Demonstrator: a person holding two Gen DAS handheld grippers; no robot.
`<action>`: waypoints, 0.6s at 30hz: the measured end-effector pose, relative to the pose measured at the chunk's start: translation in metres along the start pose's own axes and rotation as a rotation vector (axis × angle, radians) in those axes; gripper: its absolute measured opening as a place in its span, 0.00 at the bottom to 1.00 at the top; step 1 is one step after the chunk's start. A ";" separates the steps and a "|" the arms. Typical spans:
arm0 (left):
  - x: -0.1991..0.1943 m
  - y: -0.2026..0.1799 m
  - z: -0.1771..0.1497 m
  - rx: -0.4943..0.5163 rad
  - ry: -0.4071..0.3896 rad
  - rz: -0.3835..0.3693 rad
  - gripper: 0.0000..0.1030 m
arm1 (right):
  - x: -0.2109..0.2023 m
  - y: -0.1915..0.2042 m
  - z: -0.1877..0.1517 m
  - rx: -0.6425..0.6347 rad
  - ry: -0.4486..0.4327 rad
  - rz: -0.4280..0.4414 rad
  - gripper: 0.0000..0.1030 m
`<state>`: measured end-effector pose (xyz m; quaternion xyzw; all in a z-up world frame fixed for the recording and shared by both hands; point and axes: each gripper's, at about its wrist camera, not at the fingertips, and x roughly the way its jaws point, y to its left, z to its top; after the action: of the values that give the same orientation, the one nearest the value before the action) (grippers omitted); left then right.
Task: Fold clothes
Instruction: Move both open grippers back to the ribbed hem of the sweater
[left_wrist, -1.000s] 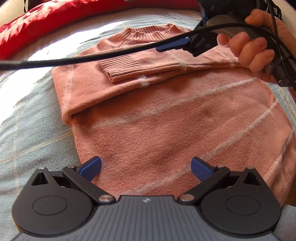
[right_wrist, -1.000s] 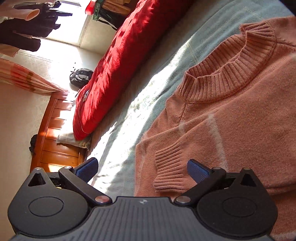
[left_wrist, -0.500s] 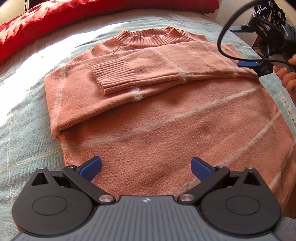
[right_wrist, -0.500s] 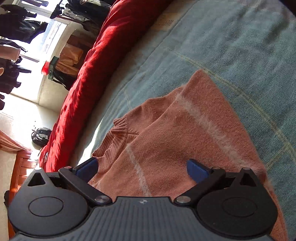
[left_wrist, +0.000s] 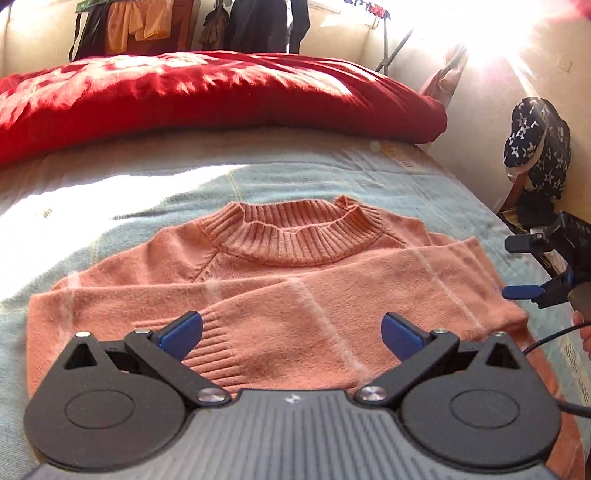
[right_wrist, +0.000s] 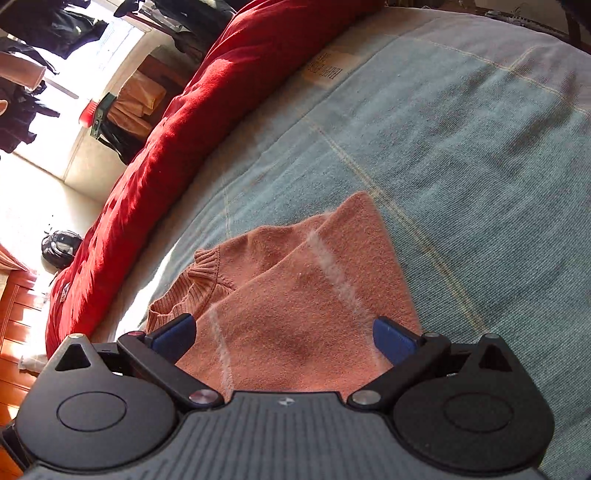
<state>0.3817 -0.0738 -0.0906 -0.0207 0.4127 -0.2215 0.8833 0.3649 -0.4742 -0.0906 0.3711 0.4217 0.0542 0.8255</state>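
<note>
The pink sweater (left_wrist: 295, 295) lies flat on the bed (left_wrist: 110, 192), sleeves folded across its chest. The left tongs (left_wrist: 291, 334) hang released over the ribbed cuff (left_wrist: 218, 343); the right tongs (right_wrist: 282, 338), also spread wide, hover above its shoulder corner.

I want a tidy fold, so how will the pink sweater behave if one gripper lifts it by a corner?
The sweater is a soft, fuzzy knit lying limp on the blanket, so it would probably droop. The sleeve folded across its chest looks loose and may slide off. Both the left gripper and right gripper are open.
</note>
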 end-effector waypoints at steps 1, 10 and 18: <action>0.005 -0.001 -0.002 -0.010 0.021 0.016 0.99 | -0.005 -0.001 -0.001 -0.001 0.000 0.000 1.00; -0.059 -0.026 -0.043 0.168 0.112 0.023 0.99 | -0.048 0.043 -0.041 -0.559 0.266 -0.043 1.00; -0.102 -0.077 -0.148 0.434 0.253 -0.032 0.99 | -0.065 0.049 -0.179 -1.192 0.477 -0.125 1.00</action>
<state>0.1870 -0.0799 -0.0978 0.1906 0.4622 -0.3197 0.8049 0.2025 -0.3633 -0.0822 -0.1988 0.5122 0.3119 0.7751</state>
